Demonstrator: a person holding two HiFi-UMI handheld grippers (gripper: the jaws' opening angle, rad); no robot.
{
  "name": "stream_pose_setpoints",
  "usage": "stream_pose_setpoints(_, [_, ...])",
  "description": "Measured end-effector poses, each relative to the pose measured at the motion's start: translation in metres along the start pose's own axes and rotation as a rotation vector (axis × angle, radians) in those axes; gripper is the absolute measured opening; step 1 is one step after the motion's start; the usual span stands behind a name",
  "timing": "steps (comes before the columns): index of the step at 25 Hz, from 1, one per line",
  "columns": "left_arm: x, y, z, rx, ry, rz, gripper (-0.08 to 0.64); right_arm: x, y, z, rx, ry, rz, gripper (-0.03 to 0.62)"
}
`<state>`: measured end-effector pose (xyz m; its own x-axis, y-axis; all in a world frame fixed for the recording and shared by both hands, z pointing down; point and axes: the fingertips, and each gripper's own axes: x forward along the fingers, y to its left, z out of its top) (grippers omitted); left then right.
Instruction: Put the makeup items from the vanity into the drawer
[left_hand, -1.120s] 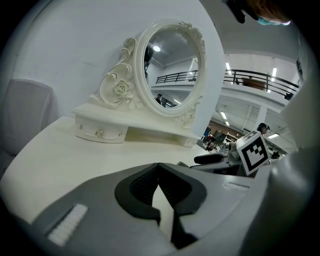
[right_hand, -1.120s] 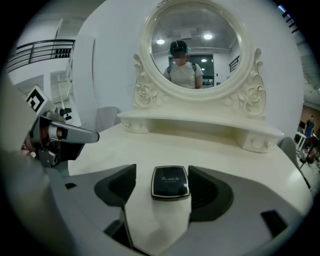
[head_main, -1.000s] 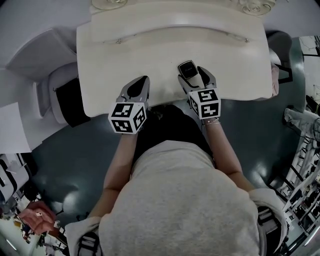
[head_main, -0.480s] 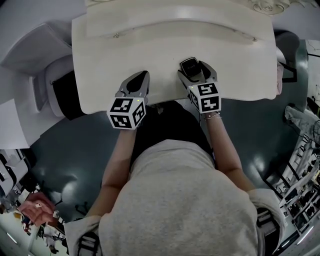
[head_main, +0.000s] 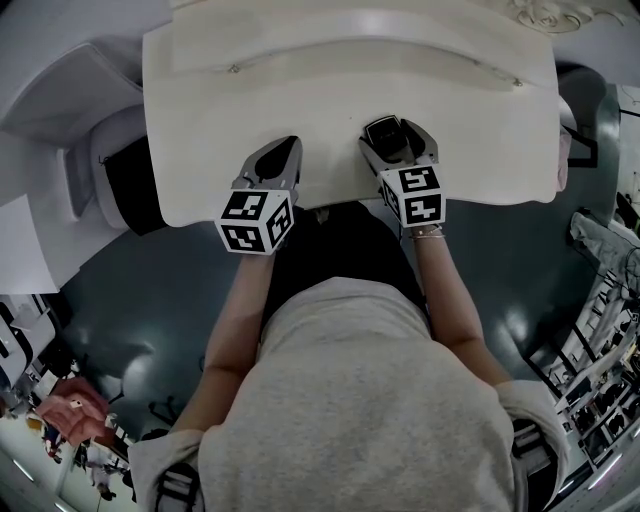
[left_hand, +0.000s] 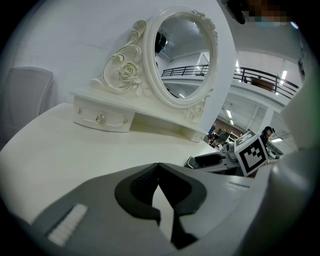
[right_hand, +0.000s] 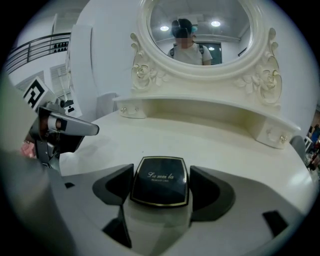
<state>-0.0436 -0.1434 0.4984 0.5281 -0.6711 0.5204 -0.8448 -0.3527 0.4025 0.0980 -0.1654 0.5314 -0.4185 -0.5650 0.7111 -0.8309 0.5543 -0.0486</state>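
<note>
A black compact with gold lettering (right_hand: 160, 181) lies flat on the white vanity top (head_main: 330, 110), near its front edge. My right gripper (right_hand: 161, 184) stands open around it, one pad on each side, and a thin gap shows at the right pad. In the head view the compact (head_main: 379, 133) sits between the right gripper's (head_main: 394, 138) fingers. My left gripper (head_main: 283, 152) rests to the left on the vanity top, shut with nothing between its pads (left_hand: 145, 182). No open drawer is in view.
An oval mirror (right_hand: 200, 30) on a carved stand rises at the back of the vanity, with a small knobbed drawer at each end (left_hand: 102, 119) (right_hand: 272, 134). A white chair (head_main: 110, 170) stands left of the vanity. The person's body fills the near side.
Both grippers have shifted slightly along the vanity's front edge. The right jaws now stand a little wider round the compact.
</note>
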Motion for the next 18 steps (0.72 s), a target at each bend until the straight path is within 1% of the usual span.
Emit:
stream_pose_setpoints(6, [0.005,0.007,0.004,0.004,0.003,0.013,0.009,-0.001,-0.003,0.0,0.005,-0.001,-0.007,0.325])
stream_pose_setpoints(9, [0.005,0.013,0.007,-0.001,-0.004,0.035,0.009,-0.003,-0.004,0.004,0.018,-0.032,-0.011,0.325])
stream_pose_setpoints(12, [0.005,0.02,0.01,-0.004,-0.012,0.055,0.009,-0.005,-0.002,0.014,0.012,-0.068,-0.006,0.325])
stream_pose_setpoints(18, [0.004,0.034,0.018,-0.008,-0.035,0.11,0.011,-0.003,0.007,0.041,-0.024,-0.119,0.036,0.325])
